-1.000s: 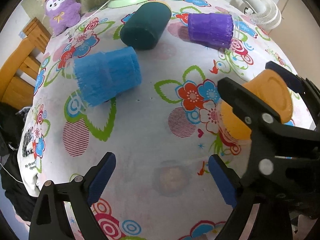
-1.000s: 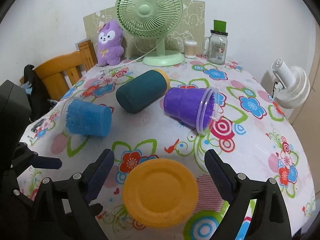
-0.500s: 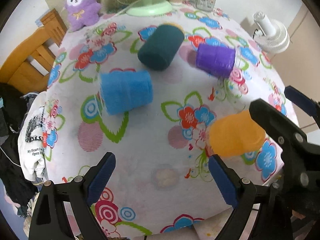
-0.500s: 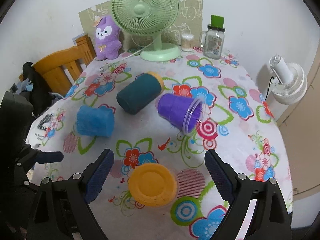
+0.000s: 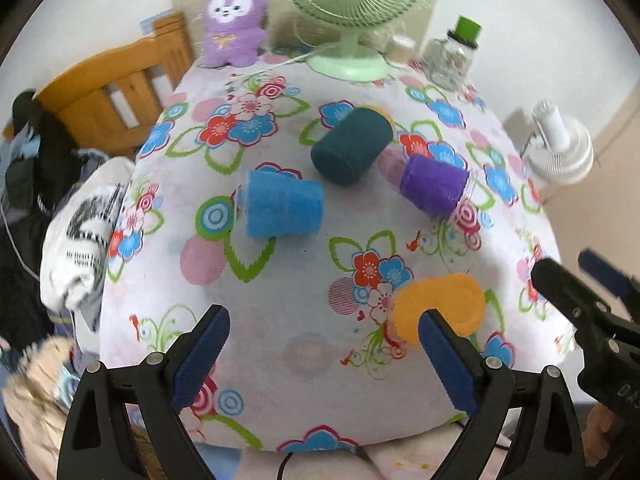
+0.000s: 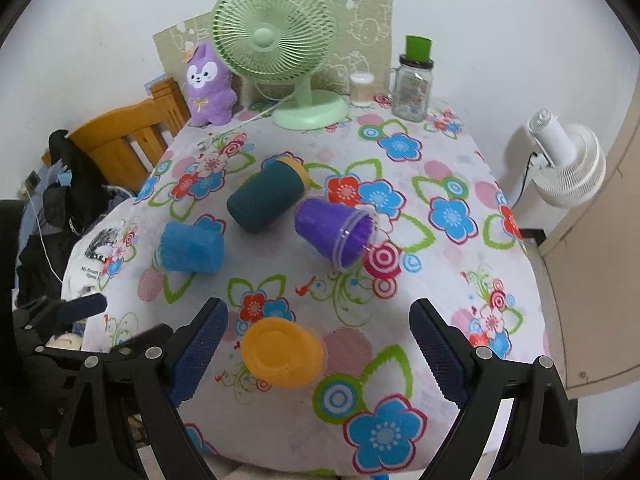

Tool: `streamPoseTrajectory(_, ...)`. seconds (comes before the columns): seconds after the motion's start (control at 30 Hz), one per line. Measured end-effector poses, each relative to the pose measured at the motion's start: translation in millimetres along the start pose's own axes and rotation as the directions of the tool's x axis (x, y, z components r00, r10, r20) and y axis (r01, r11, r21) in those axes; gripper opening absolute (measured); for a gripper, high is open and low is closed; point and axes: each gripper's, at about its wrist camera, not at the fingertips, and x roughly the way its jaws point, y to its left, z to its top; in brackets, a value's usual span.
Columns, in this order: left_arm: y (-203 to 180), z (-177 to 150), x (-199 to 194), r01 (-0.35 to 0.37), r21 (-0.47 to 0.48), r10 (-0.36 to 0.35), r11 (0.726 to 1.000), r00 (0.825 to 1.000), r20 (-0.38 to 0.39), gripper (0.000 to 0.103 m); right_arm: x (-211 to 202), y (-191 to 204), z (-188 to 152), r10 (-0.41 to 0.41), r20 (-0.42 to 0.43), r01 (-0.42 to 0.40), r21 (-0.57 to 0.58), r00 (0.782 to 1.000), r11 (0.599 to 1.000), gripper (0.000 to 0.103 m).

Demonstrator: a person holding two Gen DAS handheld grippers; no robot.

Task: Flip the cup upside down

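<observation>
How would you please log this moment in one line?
orange cup: upside down on table | left gripper: open | right gripper: open, above it

Nearest cup [image 6: 283, 352] upended on the table [image 6: 440, 264], three others [image 6: 264, 196] (all sideways) behind it.

My left gripper [image 5: 322, 354] and right gripper [image 6: 318, 354] share one build: black plastic arms with triangular cut-outs, silver screws at the joints, and textured blue pads [image 6: 200, 350] lining each finger's inner face.
</observation>
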Motion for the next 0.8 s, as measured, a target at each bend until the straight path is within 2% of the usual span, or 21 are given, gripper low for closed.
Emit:
streamPoseTrajectory(0.17,-9,-3,-17,0.003,-0.025,-0.002,1.0,0.999,0.035,0.097,-9,-16,0,0.011,-0.051,-0.008,0.056,0.999,0.998,0.094)
streamPoseTrajectory(0.3,-14,-4,-32,0.027,-0.06,-0.023,0.998,0.998,0.064,0.097,-20,-24,-1,-0.006,-0.056,0.011,0.087,0.998,0.996,0.094)
streamPoseTrajectory(0.47,-20,0,-44,0.003,-0.066,0.004,0.998,0.995,0.103,0.1,-31,-24,0,-0.042,-0.031,0.044,0.057,0.999,0.997,0.094)
streamPoseTrajectory(0.6,-22,2,-48,0.005,-0.088,0.003,0.996,0.996,0.091,0.103,-37,-23,1,-0.039,-0.016,0.039,0.037,0.999,0.999,0.094)
streamPoseTrajectory(0.8,-26,5,-61,-0.034,-0.06,0.041,0.998,0.991,0.129,0.103,-44,-20,7,-0.052,-0.006,0.053,0.023,0.999,0.998,0.094)
